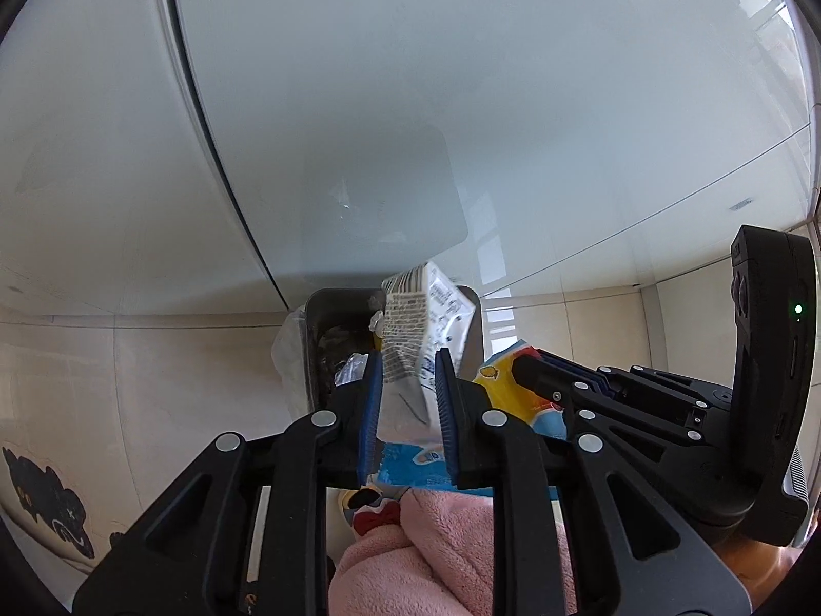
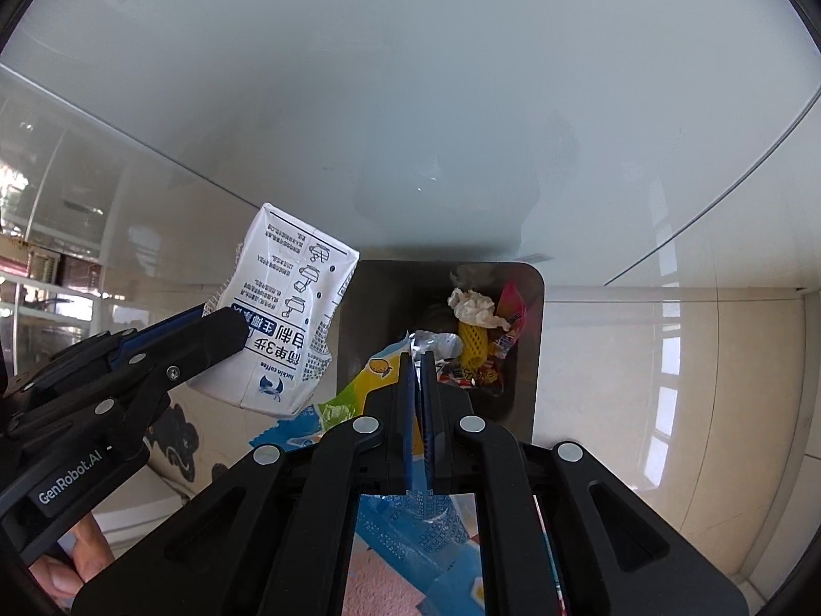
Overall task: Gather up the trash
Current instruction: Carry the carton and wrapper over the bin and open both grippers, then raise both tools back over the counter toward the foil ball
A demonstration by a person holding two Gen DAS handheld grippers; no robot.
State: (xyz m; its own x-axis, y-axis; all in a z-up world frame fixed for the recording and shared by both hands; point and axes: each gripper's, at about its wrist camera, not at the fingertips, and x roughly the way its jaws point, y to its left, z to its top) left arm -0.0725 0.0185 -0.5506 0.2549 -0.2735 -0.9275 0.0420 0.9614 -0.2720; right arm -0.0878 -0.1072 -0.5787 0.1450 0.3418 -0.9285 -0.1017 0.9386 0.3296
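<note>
Left gripper [image 1: 408,359]: clamped on a crumpled white milk carton [image 1: 426,339], blue pads pressing both its sides; the carton hangs over the near left edge of the bin.
Right gripper [image 2: 421,359]: jaws nearly together, pinching a blue and yellow snack wrapper [image 2: 359,390] held above the bin's near rim.
Trash bin [image 2: 533,339]: grey, rectangular, open-topped, standing on pale floor tiles against a white glossy panel.
Bin contents: a crumpled tissue [image 2: 474,305], a yellow foam fruit net [image 2: 472,346] and red candy wrappers [image 2: 513,315], at the far right.
Near edge: pink fleece sleeve [image 1: 436,554].
</note>
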